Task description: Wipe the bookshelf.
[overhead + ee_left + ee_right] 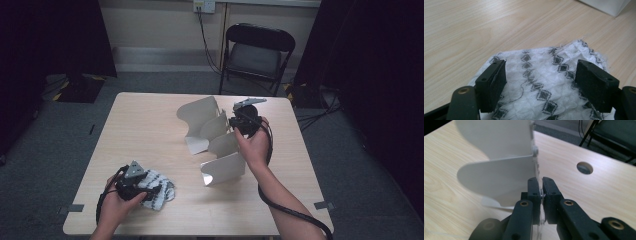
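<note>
A white cloth (pixel 161 189) with black diamond stripes lies bunched near the table's front left. My left gripper (pixel 150 192) rests over it. In the left gripper view the cloth (pixel 541 75) lies between and under the spread jaws of the left gripper (pixel 540 67), and the pads do not press on it. A white folding set of curved plastic panels (pixel 215 132) stands at the table's middle. My right gripper (pixel 236 123) is at its right side. In the right gripper view the right gripper (pixel 541 183) is shut on the hinged edge of the panels (pixel 499 180).
The light wooden table (pixel 145 130) has a round cable hole (pixel 584 167) near its far edge. A black folding chair (pixel 257 50) stands behind the table. Dark curtains hang at both sides. The right gripper's cable trails off the table's front right.
</note>
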{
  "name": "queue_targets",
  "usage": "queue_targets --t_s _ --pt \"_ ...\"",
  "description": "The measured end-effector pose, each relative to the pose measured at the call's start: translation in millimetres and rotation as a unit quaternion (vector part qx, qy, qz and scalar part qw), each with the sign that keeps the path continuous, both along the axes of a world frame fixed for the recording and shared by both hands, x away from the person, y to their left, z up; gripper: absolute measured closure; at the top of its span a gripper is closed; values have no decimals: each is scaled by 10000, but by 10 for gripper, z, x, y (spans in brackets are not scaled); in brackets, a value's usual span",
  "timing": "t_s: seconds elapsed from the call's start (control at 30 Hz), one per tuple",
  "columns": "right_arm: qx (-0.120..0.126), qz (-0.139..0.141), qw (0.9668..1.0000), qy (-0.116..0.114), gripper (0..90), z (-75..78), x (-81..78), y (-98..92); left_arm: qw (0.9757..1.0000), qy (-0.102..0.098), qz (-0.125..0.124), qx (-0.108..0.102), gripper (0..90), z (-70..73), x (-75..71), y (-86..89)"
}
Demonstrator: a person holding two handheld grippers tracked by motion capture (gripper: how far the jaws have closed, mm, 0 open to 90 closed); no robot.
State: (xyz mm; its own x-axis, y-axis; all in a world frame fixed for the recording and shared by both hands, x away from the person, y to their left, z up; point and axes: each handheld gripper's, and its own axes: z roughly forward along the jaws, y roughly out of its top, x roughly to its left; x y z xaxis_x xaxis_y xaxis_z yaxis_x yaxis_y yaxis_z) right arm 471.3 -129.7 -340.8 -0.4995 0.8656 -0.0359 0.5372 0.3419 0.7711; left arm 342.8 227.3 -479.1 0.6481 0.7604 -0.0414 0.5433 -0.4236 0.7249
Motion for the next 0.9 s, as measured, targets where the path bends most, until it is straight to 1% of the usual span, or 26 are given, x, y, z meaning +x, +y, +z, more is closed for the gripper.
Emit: queue_targets --t_s 0.07,0.13,0.2,0.27,0.4,0.47,0.6,0.7,0.83,0.9 --pt "102 60 9999 5 856 61 -10 -15 10000 -11 3 -7 253 1 -2 -4" --pt "88 133 9999 20 856 91 -19 -15 10000 -5 7 -17 254 1 -4 -5" --pt "77 189 9998 39 857 88 -21 -15 10000 -6 -2 -6 254 3 -4 -4" --pt "212 199 9995 130 856 74 -4 -41 10000 -1 -4 -3 255 3 -4 -4" --pt "130 346 9991 188 856 9 55 -48 10000 0 5 -29 254 -6 3 -14" --pt "173 345 9990 235 856 -38 88 -62 10000 0 -5 -40 255 -7 4 -18" --pt "161 350 9988 305 856 -116 139 -86 10000 16 -24 -25 256 -4 0 -11" --pt "146 376 9986 330 855 -145 149 -105 10000 0 -32 -6 256 0 -1 -9" --pt "167 354 9983 424 854 -211 177 -165 10000 15 -16 -9 256 7 -7 -16" --pt "217 337 9982 448 853 -232 176 -195 10000 -2 -16 -6 256 7 -6 -19"
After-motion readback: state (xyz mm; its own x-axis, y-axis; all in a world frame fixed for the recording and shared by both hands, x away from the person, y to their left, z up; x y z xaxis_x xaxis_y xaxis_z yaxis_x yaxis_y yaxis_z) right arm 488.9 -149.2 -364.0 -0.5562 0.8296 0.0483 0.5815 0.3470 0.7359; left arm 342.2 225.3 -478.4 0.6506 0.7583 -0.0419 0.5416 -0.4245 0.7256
